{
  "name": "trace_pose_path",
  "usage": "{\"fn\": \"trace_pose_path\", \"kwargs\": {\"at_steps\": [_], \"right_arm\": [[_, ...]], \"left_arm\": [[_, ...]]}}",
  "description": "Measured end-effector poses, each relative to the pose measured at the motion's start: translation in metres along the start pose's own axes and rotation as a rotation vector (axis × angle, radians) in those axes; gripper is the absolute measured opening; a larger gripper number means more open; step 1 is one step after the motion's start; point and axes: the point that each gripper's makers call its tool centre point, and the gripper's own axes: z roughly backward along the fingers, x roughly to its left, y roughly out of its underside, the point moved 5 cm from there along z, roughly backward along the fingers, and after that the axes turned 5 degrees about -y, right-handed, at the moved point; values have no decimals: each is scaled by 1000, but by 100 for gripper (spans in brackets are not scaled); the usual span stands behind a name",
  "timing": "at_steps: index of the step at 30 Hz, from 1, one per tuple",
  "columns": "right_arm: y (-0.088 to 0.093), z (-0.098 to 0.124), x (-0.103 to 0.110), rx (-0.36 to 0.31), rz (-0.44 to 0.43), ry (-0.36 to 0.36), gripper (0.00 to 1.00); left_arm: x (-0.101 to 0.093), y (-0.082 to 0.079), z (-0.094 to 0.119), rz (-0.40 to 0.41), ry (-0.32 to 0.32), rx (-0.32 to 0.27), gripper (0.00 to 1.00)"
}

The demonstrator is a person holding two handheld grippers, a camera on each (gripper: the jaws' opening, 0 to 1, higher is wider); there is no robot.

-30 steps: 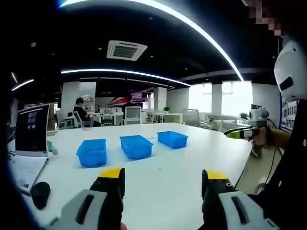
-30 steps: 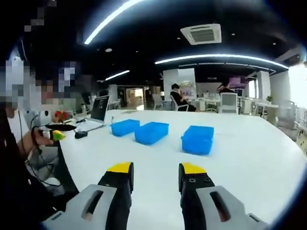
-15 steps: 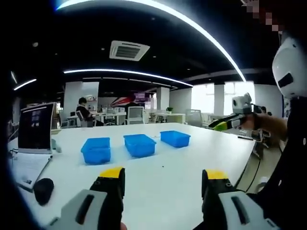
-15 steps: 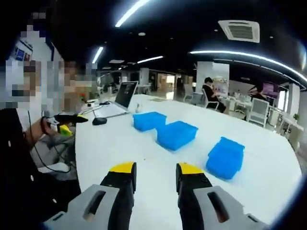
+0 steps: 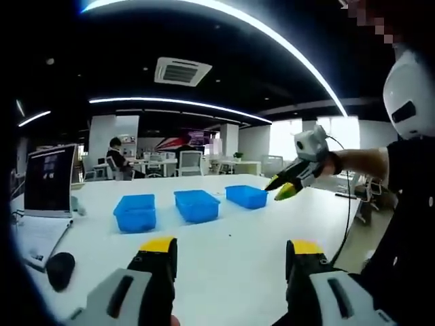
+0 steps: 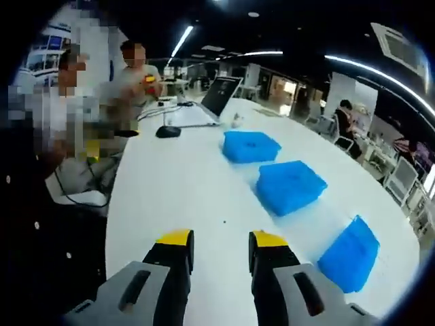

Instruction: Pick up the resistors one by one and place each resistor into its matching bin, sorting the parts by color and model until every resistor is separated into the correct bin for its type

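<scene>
Left gripper view: a wide white table fills the lower half of the frame. The left gripper rises from the bottom edge, its two yellow-tipped black jaws standing well apart with nothing between them. Three blue bins sit in a row across the middle of the frame: the left bin, the middle bin and the right bin, each near its neighbour but not touching. No resistor can be made out on the table or in the bins; anything that small is lost at this distance. At centre right, the right gripper reaches in from the right, held by the person's hand, with its yellow tip just beside the right bin. An open laptop stands at the left edge, and a black mouse lies at lower left.

Right gripper view: the right gripper rises from the bottom centre, jaws open with a narrower gap and nothing held. The three bins run diagonally from upper centre to lower right. The laptop and the mouse sit in the upper middle, at the far end of the table. People stand at upper left.
</scene>
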Motion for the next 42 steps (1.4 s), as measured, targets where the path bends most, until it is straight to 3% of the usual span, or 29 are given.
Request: {"fn": "trace_pose_path", "kwargs": {"at_steps": [14, 25, 34, 42], "right_arm": [[-7, -41, -18, 133, 109, -130, 33], [-6, -77, -25, 279, 348, -255, 31], [-3, -105, -22, 378, 410, -320, 27], [3, -121, -20, 466, 643, -418, 25]], "left_arm": [[5, 5, 5, 16, -16, 5, 66], [8, 7, 8, 30, -26, 9, 66], [5, 12, 10, 38, -24, 15, 66], [5, 14, 12, 43, -24, 17, 66]]}}
